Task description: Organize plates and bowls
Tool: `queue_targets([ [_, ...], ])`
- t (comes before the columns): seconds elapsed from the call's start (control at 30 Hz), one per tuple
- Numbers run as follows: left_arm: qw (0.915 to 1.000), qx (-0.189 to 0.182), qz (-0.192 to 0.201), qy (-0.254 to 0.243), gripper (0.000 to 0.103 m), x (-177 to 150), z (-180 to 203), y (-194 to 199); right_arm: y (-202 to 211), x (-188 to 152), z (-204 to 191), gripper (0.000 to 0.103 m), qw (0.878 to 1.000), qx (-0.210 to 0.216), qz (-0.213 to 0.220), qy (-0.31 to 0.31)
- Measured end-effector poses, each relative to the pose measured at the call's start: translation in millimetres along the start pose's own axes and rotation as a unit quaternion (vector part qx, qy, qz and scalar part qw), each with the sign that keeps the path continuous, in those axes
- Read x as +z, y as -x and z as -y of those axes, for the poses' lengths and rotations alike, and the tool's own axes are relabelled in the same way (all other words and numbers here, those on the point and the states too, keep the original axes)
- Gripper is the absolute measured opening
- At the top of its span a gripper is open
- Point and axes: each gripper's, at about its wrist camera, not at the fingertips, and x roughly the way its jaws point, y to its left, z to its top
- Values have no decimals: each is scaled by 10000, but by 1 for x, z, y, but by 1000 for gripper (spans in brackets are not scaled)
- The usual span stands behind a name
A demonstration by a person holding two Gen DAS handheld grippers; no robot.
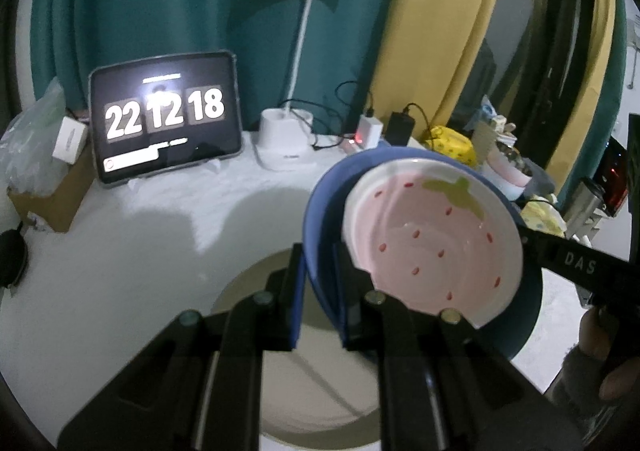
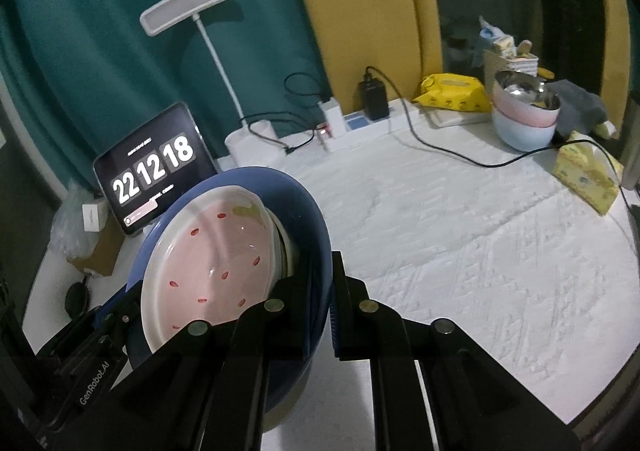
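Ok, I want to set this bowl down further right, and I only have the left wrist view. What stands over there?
Observer: A stack of bowls stands at the far right: pale blue, then pink, with a metal one on top.
Operator: Anything on the cloth in between?
Observer: A black cable lies across the cloth, from the charger towards the right edge.
Operator: And how is the right tool gripping?
Observer: The right tool is shut on the rim of the blue bowl, one finger inside and one outside.
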Motion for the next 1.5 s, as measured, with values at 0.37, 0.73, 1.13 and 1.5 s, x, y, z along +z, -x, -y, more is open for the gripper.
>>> queue_targets([
  [0.37, 9996, 157, -175, 144, 12, -6, -31, -7, -28, -11, -25, 9, 9995, 116, -302, 48],
  [0.73, 9990, 168, -382, 174, 12, -12, -38, -17, -43, -18, -26, 9, 9984, 85, -560, -28],
  [1.13, 9989, 174, -370, 218, 13, -11, -38, -18, -47, -19, -23, 12, 9981, 99, -607, -18],
  [1.5, 9984, 443, -318, 124, 17, -15, -32, -13, -47, -21, -22, 17, 9985, 104, -534, 17],
])
